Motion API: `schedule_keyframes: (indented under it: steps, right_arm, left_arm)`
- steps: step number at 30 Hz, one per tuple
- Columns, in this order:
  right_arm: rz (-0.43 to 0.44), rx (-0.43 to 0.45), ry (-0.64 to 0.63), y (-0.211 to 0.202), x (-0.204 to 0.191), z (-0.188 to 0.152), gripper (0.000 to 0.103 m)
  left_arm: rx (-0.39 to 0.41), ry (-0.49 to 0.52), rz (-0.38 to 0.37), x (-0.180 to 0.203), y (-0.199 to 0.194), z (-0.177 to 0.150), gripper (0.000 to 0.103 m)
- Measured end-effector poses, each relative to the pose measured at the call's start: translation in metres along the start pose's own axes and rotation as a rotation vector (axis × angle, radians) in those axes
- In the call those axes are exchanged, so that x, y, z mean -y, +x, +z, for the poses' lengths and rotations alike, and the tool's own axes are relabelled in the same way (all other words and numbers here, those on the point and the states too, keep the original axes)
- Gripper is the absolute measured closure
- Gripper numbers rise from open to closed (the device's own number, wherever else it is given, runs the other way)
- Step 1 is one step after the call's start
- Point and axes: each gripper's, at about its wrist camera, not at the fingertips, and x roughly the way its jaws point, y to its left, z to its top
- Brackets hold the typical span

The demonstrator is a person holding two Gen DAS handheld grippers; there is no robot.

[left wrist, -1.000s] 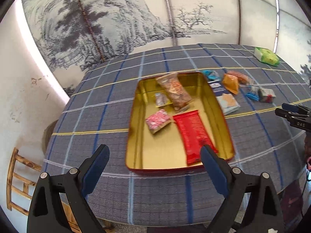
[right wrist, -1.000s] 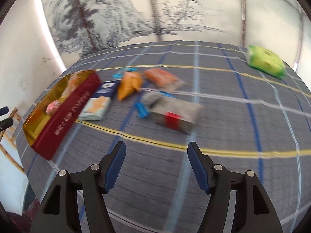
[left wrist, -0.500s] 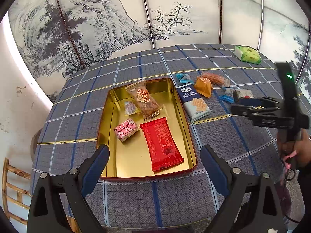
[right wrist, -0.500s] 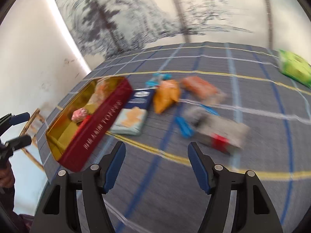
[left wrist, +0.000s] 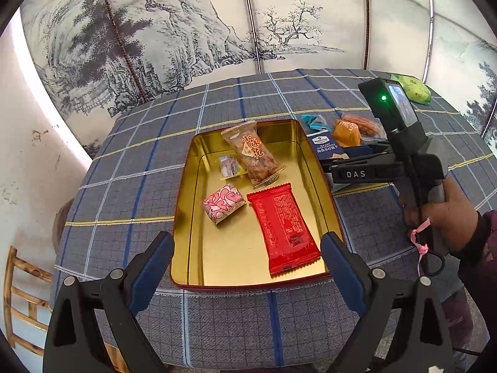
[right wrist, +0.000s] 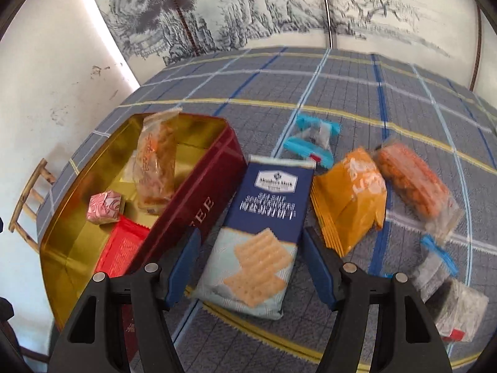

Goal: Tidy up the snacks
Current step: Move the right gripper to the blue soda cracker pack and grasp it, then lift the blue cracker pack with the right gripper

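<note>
Checked tablecloth carrying gold tin [left wrist: 183, 186] with four snacks inside. Right gripper [right wrist: 251, 258] straddling cracker pack [right wrist: 264, 233] beside tin, jaws apart, pads not pressing. Advising: lowering squarely, closing on pack's long edges, clearing tin wall. Left gripper [left wrist: 247, 258] hovering wide, empty. Six packets waiting outside.

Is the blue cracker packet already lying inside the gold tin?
No, the blue cracker packet lies on the checked tablecloth just outside the gold tin, beside its red wall.
</note>
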Motion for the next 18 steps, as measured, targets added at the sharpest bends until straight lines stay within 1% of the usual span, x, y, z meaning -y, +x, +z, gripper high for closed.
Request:
schedule_keyframes:
  steps: [3,6,8,10,14,18]
  right_arm:
    - [-0.037,-0.005,-0.042,0.003,-0.005,0.002,0.036]
    - [-0.091,-0.002,-0.118,0.004,-0.012,-0.003,0.039]
    - [-0.11,-0.006,-0.152,0.003,-0.014,-0.004,0.04]
    - [-0.124,-0.014,-0.171,0.001,-0.015,-0.006,0.044]
    - [-0.116,-0.035,-0.184,-0.009,-0.01,-0.015,0.048]
    - [-0.105,-0.067,-0.188,-0.038,-0.002,-0.048,0.051]
  left_arm:
    - [-0.014,-0.01,-0.005,-0.002,0.006,-0.001,0.009]
    - [-0.02,-0.021,-0.008,-0.005,0.008,-0.002,0.009]
    - [-0.017,-0.027,-0.008,-0.007,0.008,-0.002,0.009]
    - [-0.019,-0.03,-0.009,-0.007,0.008,-0.002,0.009]
    - [-0.014,-0.029,-0.012,-0.007,0.007,-0.002,0.009]
    - [-0.004,-0.025,-0.027,-0.005,0.004,-0.003,0.009]
